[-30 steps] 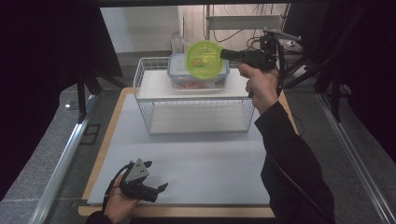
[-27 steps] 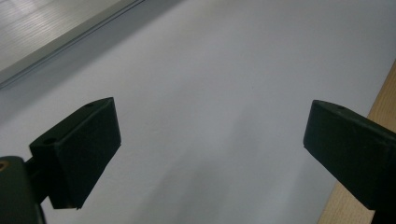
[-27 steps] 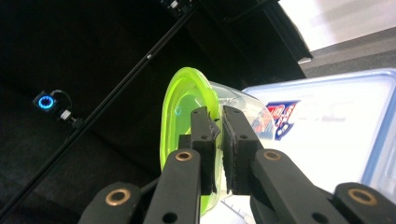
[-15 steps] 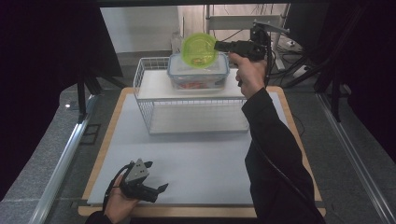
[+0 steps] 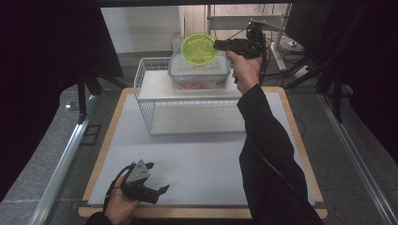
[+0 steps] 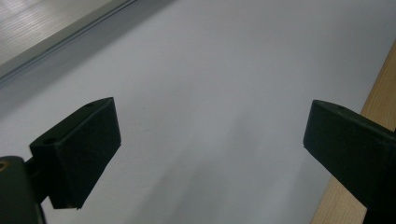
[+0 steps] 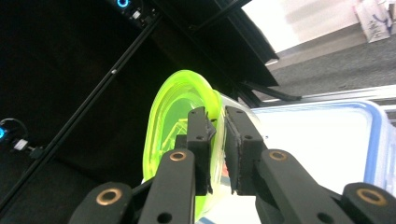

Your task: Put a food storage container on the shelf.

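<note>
**Ana:** Up at the far end of the table, your right gripper [image 5: 219,45] held the bright green see-through plastic bowl [image 5: 199,48]. Its two black jaws were squeezed on the bowl's rim, one on each side of the thin wall, as the right gripper view showed.

**Ben:** Where was the bowl?

**Ana:** You held the green bowl [image 7: 180,135] tipped up on its side, just above the clear plastic box with the blue-edged lid [image 5: 199,71]. I could not tell if the bowl touched the lid.

**Ben:** And where did that box sit?

**Ana:** It sat on the top shelf of the white wire rack [image 5: 187,101], at the back. Something orange was inside the box, too blurry to name.

**Ben:** What about your other hand?

**Ana:** Your left gripper [image 5: 150,187] was down at the near edge, well apart from the rack. Its jaws were spread wide with nothing between them. In the left gripper view they pointed over the pale grey mat [image 6: 224,93], close to the wooden edge of the table [image 6: 373,93].
</note>
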A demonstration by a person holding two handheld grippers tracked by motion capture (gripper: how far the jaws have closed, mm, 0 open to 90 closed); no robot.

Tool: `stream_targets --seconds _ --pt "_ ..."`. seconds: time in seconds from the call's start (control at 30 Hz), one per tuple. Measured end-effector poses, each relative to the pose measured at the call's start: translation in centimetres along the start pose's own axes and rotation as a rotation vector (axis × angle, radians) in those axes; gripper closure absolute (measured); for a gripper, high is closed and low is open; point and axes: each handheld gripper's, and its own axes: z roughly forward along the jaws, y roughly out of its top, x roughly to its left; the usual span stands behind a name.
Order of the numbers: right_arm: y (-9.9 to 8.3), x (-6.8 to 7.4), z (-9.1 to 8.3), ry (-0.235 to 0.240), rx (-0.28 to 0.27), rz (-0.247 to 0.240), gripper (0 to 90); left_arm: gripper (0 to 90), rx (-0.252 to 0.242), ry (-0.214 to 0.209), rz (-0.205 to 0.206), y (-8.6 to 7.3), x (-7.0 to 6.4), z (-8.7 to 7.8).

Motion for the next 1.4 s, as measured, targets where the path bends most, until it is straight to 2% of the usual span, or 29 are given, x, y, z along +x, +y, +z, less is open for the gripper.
stream_targets --seconds 0.17,0.23,0.47,0.53,0.67,0.7,0.73,0.77,0.9,1.07,1.13,1.17,1.4 --pt "0.0 -0.1 0.4 -0.045 -0.014 -0.011 74.1 3.9 0.001 -0.003 0.000 0.0 0.0 0.1" --pt "0.0 -0.2 0.6 -0.056 -0.021 -0.014 74.3 3.9 0.002 -0.004 0.001 0.0 0.0 0.1" --pt "-0.3 -0.4 1.0 -0.075 -0.021 -0.018 70.1 3.9 0.005 -0.006 0.003 0.0 0.0 0.1" --pt "-0.3 -0.3 1.1 -0.089 -0.022 -0.039 67.2 3.9 0.005 -0.006 0.003 0.0 -0.1 0.1" --pt "-0.3 0.2 1.0 -0.118 -0.030 -0.104 52.4 3.9 0.006 -0.006 0.003 0.0 0.0 0.1" --pt "-0.3 0.4 1.0 -0.117 -0.033 -0.119 48.1 3.9 0.006 -0.007 0.002 0.0 0.0 0.1" --pt "-0.3 0.4 1.0 -0.117 -0.033 -0.119 48.1 3.9 0.006 -0.007 0.002 0.0 0.0 0.1" --pt "-0.2 0.7 0.7 -0.117 -0.031 -0.155 41.0 3.9 0.006 -0.006 0.003 0.0 -0.1 0.1" --pt "-0.4 1.0 0.0 -0.110 -0.023 -0.208 30.2 3.9 0.008 -0.004 0.004 0.0 -0.1 0.1" --pt "-0.8 0.8 -1.1 -0.114 -0.011 -0.272 22.1 3.9 0.005 -0.002 0.005 0.0 -0.1 0.1" --pt "-0.9 0.7 -1.3 -0.116 -0.008 -0.280 20.6 3.8 0.000 -0.006 0.006 0.0 -0.1 0.1" --pt "-1.2 0.4 -1.9 -0.125 0.003 -0.311 18.5 3.8 -0.020 -0.019 0.003 0.1 -0.1 0.0" --pt "-2.8 -0.3 -3.5 -0.132 0.026 -0.376 13.1 3.1 -0.040 -0.032 -0.002 0.0 -0.1 -0.1"
